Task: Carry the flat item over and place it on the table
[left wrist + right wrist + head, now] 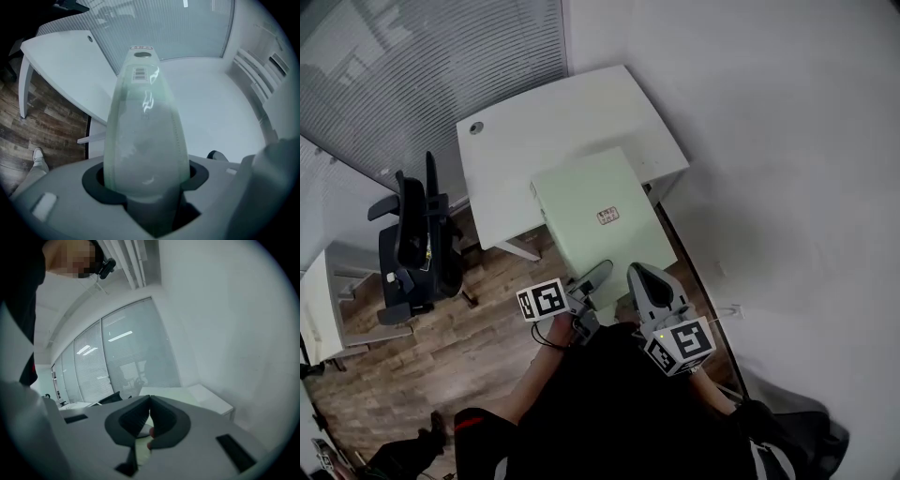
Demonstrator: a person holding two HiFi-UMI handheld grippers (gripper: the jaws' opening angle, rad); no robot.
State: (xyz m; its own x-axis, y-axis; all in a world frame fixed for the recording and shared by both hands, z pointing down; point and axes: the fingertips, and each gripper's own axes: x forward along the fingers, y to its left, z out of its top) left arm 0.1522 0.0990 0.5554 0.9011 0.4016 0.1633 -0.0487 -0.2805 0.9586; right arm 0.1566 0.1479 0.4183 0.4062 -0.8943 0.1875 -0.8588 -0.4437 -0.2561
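Observation:
The flat item (pixel 595 216) is a pale green, thin box with a small label. It is held out level over the near edge of the white table (pixel 544 122). My left gripper (pixel 589 283) is shut on its near end. In the left gripper view the flat item (pixel 143 126) runs edge-on away from the jaws of my left gripper (pixel 146 180), above the table (pixel 61 56). My right gripper (pixel 639 277) sits beside the item's near right corner. In its own view, the right gripper (pixel 150 399) has its tips together and nothing shows between them.
A black office chair (pixel 417 244) stands on the wood floor left of the table. A glass wall with blinds (pixel 422 66) runs behind it. A white wall (pixel 787 169) closes the right side. A second white desk (pixel 319 305) is at the far left.

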